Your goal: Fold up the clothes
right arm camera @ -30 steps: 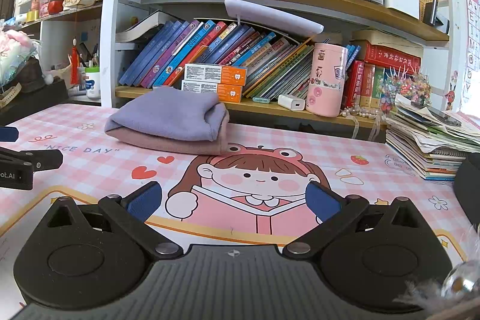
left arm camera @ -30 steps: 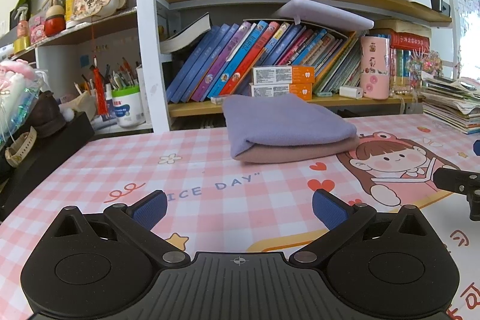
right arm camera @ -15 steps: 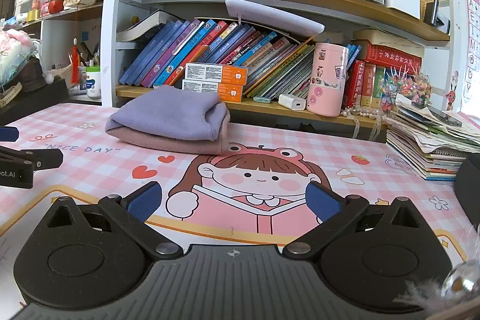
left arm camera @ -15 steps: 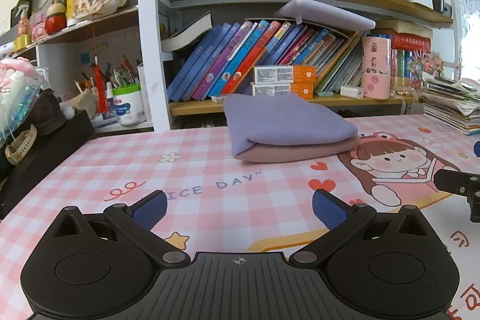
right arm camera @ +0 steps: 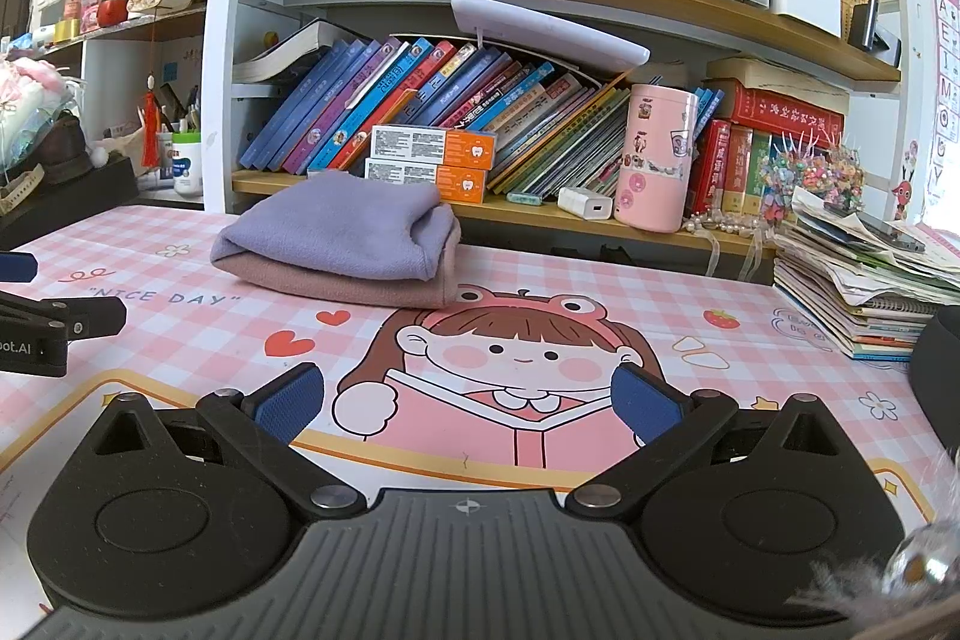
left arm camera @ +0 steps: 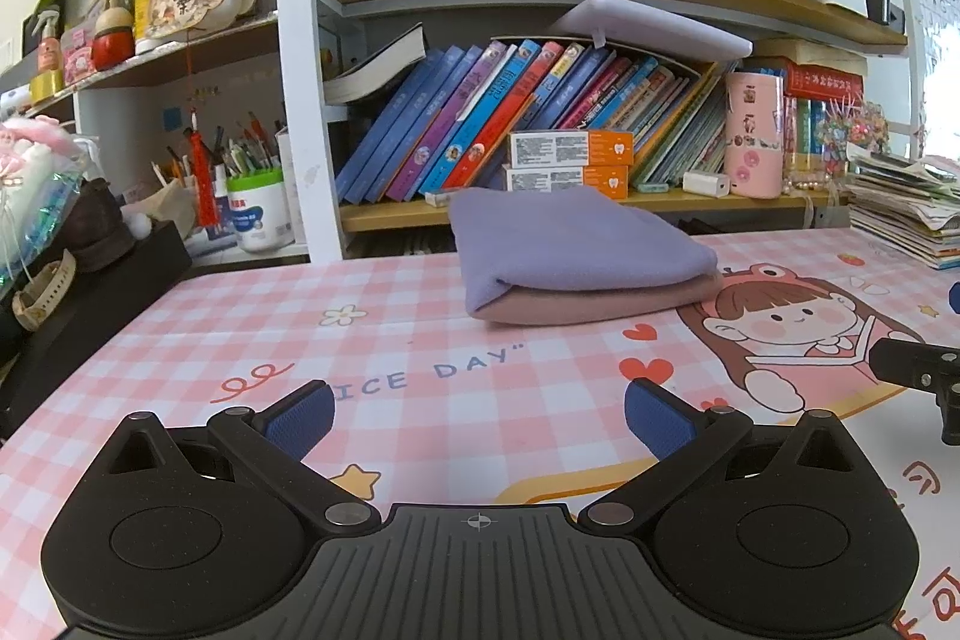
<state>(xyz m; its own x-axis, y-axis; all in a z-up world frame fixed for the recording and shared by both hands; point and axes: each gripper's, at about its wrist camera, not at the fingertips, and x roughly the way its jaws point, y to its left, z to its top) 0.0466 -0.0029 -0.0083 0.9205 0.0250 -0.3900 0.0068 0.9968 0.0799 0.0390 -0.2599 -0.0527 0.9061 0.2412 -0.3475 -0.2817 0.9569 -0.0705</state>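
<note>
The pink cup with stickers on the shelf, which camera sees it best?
The right wrist view. There the pink cup looks bigger and nearer, and its stickers show clearly. In the left wrist view the same cup sits farther off to the right and looks smaller, so its stickers are harder to make out.

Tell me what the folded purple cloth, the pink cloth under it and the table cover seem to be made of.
Purple cloth: soft, matte knit or fleece, judging by its fuzzy surface and rounded fold. Pink cloth: apparently a similar matte, napped fabric; only its edge shows. Table cover: probably a smooth printed vinyl or plastic mat, lying flat with a slight sheen and crisp cartoon print.
</note>
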